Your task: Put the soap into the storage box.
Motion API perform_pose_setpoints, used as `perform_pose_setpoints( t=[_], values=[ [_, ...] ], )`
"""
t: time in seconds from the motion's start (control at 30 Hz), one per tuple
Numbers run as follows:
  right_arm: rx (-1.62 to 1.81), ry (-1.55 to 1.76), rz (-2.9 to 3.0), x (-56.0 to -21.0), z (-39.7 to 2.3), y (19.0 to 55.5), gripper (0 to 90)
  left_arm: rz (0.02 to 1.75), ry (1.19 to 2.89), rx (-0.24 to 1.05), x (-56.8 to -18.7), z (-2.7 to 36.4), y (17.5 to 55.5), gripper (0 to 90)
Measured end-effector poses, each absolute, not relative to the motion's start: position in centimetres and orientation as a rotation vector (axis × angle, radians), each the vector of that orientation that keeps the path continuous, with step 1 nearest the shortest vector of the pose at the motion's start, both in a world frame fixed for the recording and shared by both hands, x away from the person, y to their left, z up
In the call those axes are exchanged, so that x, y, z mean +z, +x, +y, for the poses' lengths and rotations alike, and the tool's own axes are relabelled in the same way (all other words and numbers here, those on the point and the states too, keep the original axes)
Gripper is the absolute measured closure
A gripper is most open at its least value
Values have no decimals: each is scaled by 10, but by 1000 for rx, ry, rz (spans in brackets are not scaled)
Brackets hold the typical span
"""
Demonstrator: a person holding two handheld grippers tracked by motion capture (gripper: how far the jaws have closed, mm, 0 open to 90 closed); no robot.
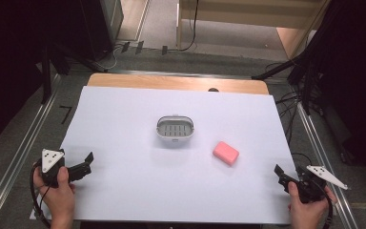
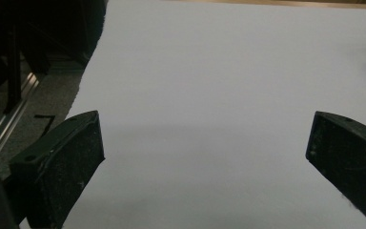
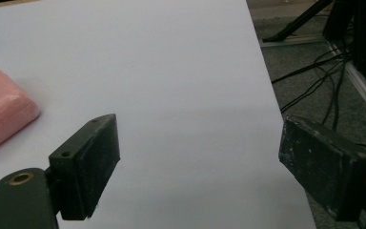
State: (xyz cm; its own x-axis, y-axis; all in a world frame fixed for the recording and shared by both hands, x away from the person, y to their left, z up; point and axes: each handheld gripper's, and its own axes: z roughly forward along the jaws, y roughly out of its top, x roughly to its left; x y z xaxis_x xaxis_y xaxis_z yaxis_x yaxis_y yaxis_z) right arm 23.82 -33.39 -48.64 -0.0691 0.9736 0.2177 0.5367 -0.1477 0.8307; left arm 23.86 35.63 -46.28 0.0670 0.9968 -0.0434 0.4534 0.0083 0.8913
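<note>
While both the left gripper (image 1: 86, 160) and right gripper (image 1: 280, 172) rest at the near corners with jaws apart and empty, the pink soap bar (image 1: 226, 152) lies untouched just right of the gray soap dish (image 1: 175, 128) at mid-table, so nothing appears started.

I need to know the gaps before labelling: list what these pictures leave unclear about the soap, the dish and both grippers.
- Pink soap: cut off by the left edge in the right gripper view.
- Soap dish: too small in the high view to read its slotted insert.
- Left gripper and right gripper: open, bodies cut off by the bottom edge.
</note>
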Motion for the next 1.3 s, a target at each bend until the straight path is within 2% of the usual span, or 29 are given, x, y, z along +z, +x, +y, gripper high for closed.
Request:
perform_pose_setpoints(
  t=[0.1, 0.3, 0.63, 0.9, 1.3],
  values=[
    [1130, 1691, 1628, -485, -333, 238, 169, 1536, 1527, 880, -463, 358, 239, 0],
    [1056, 1578, 1721, -483, -323, 244, 369, 1524, 1520, 876, -463, 359, 238, 0],
    [944, 1460, 2015, -463, -303, 256, 359, 1486, 1558, 902, -462, 355, 237, 0],
    [889, 1397, 2199, -454, -292, 265, 272, 1482, 1577, 904, -462, 353, 238, 0],
    [899, 1357, 2333, -447, -275, 277, 258, 1477, 1582, 921, -463, 352, 238, 0]
  ],
)
